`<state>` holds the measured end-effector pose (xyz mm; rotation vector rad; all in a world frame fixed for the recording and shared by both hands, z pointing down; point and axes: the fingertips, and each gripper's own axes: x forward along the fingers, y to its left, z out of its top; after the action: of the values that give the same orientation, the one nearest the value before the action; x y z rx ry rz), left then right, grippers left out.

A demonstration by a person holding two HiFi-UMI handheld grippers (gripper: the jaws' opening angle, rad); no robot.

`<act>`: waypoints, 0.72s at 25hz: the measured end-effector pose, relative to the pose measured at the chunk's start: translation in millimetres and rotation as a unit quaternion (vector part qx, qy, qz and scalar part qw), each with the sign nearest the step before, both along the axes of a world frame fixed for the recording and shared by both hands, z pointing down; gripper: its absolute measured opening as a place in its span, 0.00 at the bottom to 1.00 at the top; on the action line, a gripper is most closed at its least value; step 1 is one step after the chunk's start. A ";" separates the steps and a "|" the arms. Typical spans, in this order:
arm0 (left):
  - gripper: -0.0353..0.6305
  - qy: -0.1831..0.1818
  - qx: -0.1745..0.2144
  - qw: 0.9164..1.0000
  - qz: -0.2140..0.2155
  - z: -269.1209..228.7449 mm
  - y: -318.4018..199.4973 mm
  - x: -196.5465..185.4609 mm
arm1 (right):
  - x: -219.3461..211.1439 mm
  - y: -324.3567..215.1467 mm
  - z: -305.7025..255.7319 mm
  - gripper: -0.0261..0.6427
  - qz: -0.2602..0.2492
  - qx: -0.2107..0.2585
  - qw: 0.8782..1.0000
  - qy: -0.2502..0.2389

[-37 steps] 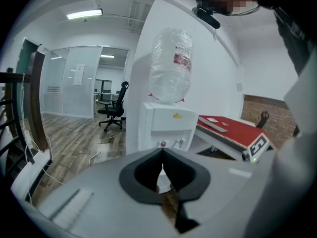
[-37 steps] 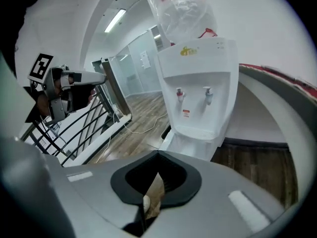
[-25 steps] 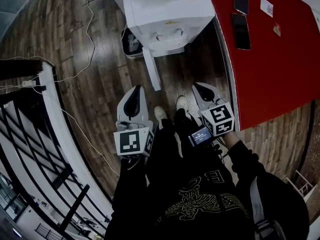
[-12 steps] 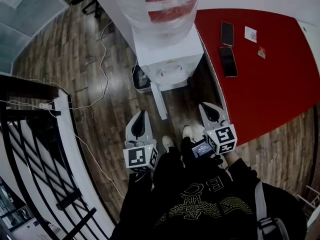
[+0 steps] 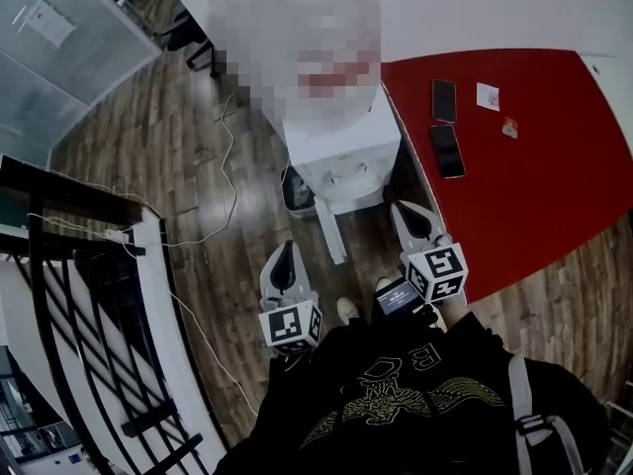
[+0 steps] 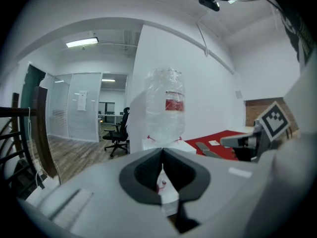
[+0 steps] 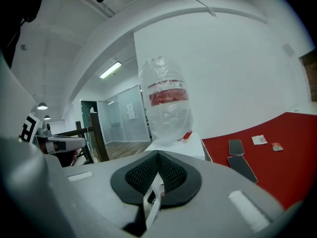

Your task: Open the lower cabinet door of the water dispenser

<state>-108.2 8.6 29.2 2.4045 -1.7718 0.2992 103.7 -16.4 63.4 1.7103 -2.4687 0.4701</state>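
I stand in front of the water dispenser (image 5: 341, 156). It is on the wooden floor (image 5: 198, 166) against the white wall, just beside the left edge of the red tabletop (image 5: 534, 206). A big clear bottle (image 6: 165, 103) sits on its top. In the head view the lower cabinet door (image 5: 331, 229) shows as a narrow white panel that sticks out from the front of the dispenser toward my feet. So I judge that it is already swung open and that I look at its upper edge.

My left tool (image 5: 288, 250) hangs in the air on the left side of this panel. My right tool (image 5: 404, 212) is on the right side, near the corner of the tabletop. Both are apart from the door. In each gripper view the pads are pressed together at the tips and nothing is gripped between them; only the dispenser shows beyond, through the slit under the tips.

The door looks to me like a thin, stiff and light panel on a hinge, so it should swing with little force. Its face seems smooth, so the pads may slip on it. If it must go further, I would take it at the free vertical edge, far from the hinge. I would pull slowly, because the bottle on top could make the dispenser unsteady.
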 end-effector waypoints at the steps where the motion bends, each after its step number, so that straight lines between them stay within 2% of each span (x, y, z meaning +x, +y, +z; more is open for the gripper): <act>1: 0.06 0.001 0.001 1.000 0.002 -2.1 0.4 1.1 | -1.8 -1.6 -6.1 0.04 -0.002 0.005 1.000 0.001; 6: 0.06 0.001 0.008 1.000 0.008 -14.2 -6.0 -0.2 | -4.9 -5.3 -24.4 0.04 0.007 0.022 1.000 0.003; 11: 0.06 -0.021 0.027 0.999 0.005 -33.7 -21.8 -6.7 | -4.8 -19.8 -37.4 0.04 0.017 0.045 0.999 0.012; 18: 0.06 0.017 0.039 0.999 0.003 -35.2 -32.8 2.9 | 12.9 -11.8 -78.2 0.04 0.060 0.084 0.995 0.006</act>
<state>-105.3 -24.2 -5.9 2.4540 -1.7939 0.1921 116.7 -28.3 -14.7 1.9273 -2.4689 0.2692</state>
